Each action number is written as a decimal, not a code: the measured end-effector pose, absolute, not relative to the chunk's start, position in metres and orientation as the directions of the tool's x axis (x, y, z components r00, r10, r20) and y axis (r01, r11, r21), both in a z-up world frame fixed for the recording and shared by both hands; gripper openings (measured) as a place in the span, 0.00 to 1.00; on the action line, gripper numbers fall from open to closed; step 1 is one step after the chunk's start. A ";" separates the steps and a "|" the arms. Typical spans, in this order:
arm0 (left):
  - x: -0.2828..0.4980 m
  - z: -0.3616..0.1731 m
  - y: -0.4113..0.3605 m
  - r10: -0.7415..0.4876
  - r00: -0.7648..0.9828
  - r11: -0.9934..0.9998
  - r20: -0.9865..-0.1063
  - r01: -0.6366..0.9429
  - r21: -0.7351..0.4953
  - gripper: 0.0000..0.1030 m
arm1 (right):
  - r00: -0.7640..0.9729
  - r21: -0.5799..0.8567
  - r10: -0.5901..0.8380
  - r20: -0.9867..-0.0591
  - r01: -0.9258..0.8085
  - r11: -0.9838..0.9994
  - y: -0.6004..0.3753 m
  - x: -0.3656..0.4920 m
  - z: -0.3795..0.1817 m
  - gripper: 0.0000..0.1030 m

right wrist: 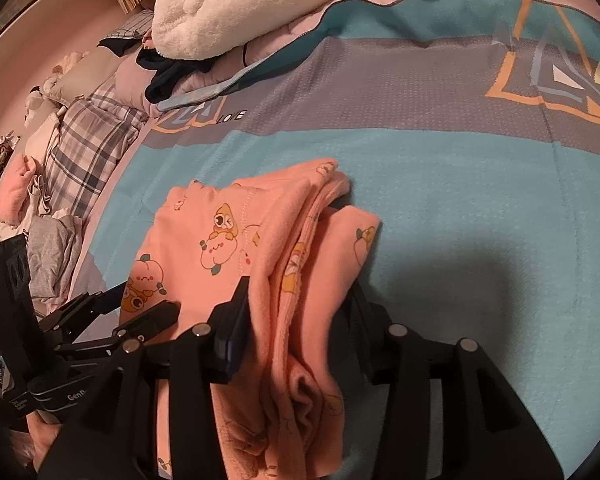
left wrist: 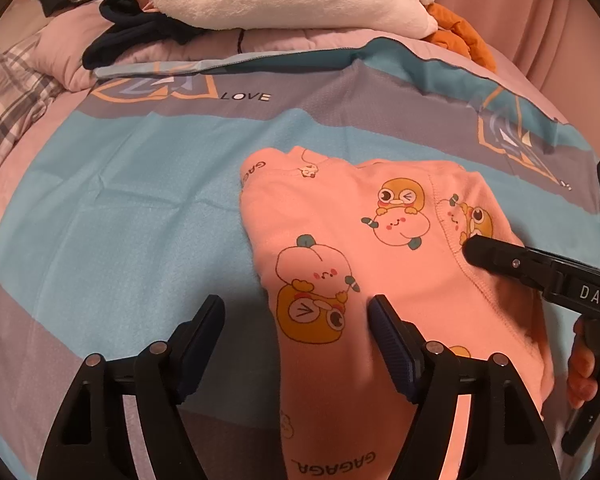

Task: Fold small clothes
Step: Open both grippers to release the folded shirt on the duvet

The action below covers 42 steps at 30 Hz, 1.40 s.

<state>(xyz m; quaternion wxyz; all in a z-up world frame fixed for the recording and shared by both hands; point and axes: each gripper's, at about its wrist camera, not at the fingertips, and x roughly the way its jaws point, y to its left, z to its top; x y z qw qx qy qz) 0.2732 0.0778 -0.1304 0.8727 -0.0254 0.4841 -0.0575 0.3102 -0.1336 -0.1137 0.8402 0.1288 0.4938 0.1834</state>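
- pink garment (left wrist: pixel 340 240) (cartoon print) lies folded on the blue-grey bedspread (left wrist: pixel 120 208), centre toward 5 o'clock
- left gripper (left wrist: pixel 296 312): jaws apart, its right finger apparently resting on the cloth; nothing clamped
- right gripper (right wrist: pixel 300 296): jaws partly apart astride the garment's folded edge; probably not pinching

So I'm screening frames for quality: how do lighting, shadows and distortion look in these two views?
Left wrist: warm dim light, fisheye bends the blue bedsheet, dark vignette corners, pink printed garment sharp. Right wrist: same curvature, a broad shadow falls on the sheet right of the garment; no glare.
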 end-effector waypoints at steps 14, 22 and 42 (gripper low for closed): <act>0.274 -0.133 0.081 -0.110 0.522 0.994 -0.846 0.064 -0.089 0.83 | 0.457 0.355 0.390 -0.799 -0.164 0.920 -0.135 0.310 -0.115 0.59; 0.274 -0.133 0.082 -0.103 0.523 0.995 -0.846 0.061 -0.084 0.86 | 0.461 0.341 0.376 -0.803 -0.162 0.926 -0.135 0.310 -0.114 0.62; 0.273 -0.137 0.086 -0.072 0.514 0.997 -0.855 0.031 -0.066 0.98 | 0.474 0.273 0.305 -0.826 -0.138 0.952 -0.135 0.313 -0.114 0.79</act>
